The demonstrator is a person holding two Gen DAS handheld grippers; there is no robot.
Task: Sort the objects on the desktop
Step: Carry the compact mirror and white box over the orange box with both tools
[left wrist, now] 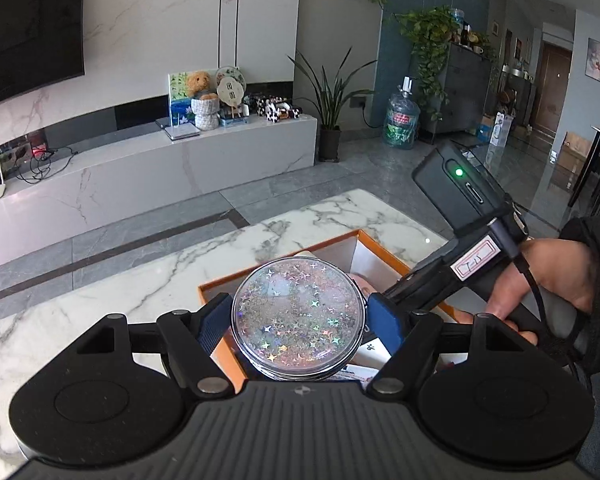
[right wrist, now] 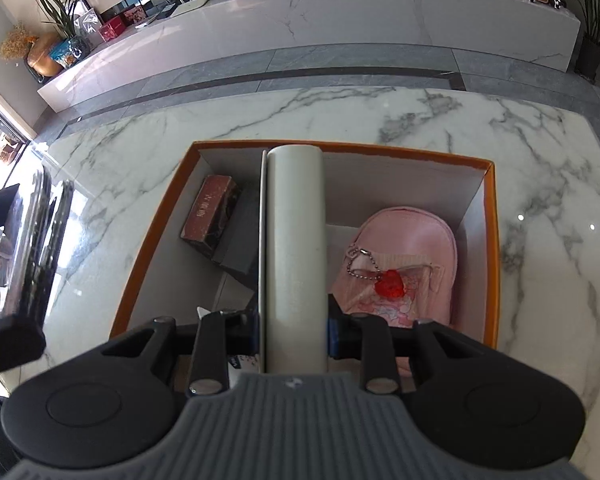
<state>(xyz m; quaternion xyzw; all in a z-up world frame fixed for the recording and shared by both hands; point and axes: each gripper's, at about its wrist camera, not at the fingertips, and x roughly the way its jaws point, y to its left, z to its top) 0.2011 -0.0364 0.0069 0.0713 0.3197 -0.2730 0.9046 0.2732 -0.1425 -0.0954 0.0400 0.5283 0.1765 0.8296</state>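
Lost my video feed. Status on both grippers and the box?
Left gripper shut on glitter disc. Right gripper shut on white tube, over orange box. Pink pouch already inside.

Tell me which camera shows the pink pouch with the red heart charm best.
The right wrist view. There the pink pouch lies nearly whole in the orange box, with its red heart charm and bead chain plain. In the left wrist view only a pink sliver peeks out behind the glitter disc.
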